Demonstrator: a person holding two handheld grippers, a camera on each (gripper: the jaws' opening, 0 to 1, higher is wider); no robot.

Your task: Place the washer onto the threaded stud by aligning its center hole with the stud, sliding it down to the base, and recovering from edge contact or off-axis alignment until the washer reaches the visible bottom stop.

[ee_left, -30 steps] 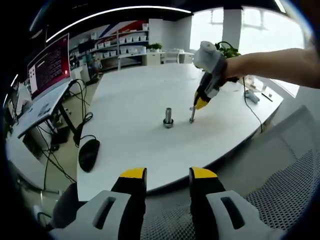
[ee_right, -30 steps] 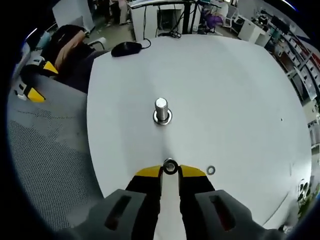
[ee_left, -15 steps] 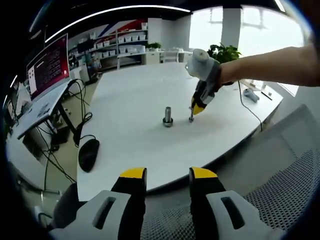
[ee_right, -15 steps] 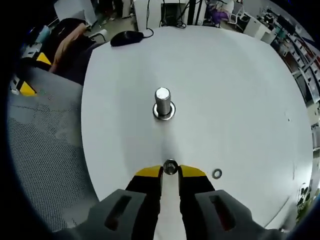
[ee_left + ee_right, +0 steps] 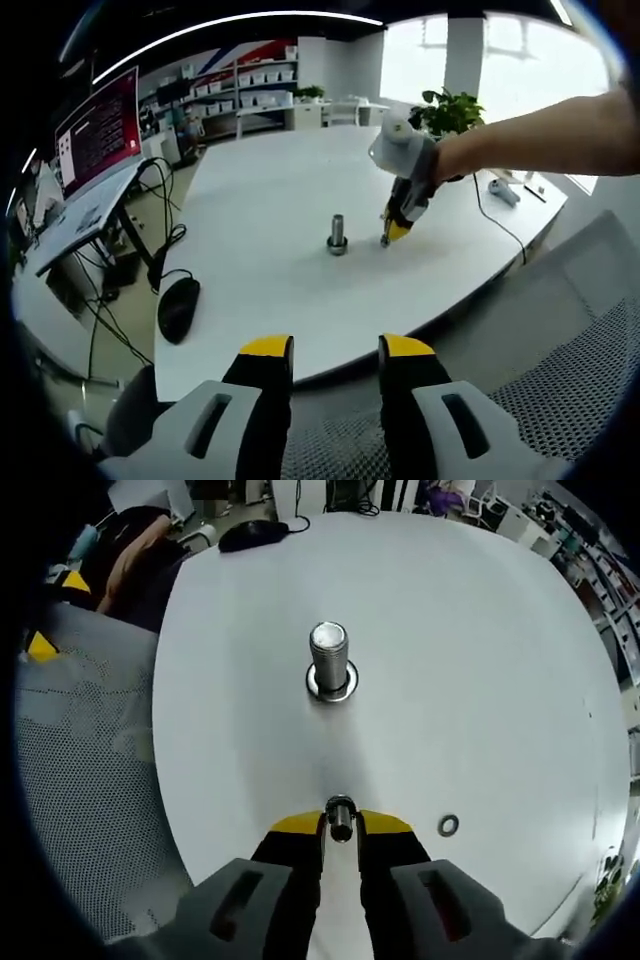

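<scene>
The washer (image 5: 341, 817) is being held on edge between the yellow jaw tips of the right gripper (image 5: 341, 825), at 6 o'clock in the right gripper view; the jaws are being kept closed against its rim. It is being carried above the white table (image 5: 480, 660), apart from the threaded stud (image 5: 329, 658). The stud is being seen standing upright at 12 o'clock from the washer, near the middle of the view, with a ring at its base resting on the table. A second washer (image 5: 448, 825) is lying flat on the table at 3 o'clock from the held one, near the right jaw.

In the left gripper view, the stud (image 5: 337, 233) is being seen near the centre, with the right gripper (image 5: 388, 236) just beside it at 3 o'clock, its tips pointed down toward the table (image 5: 260, 200) and held by a person's hand (image 5: 450, 160). The left gripper (image 5: 335, 350) is being held at 6 o'clock, off the table edge, over a mesh chair (image 5: 560, 390); its jaws are being kept parted with nothing between them. A computer mouse (image 5: 178, 308) is lying at 9 o'clock near the table edge, and a monitor (image 5: 98, 130) is standing at 10 o'clock.
</scene>
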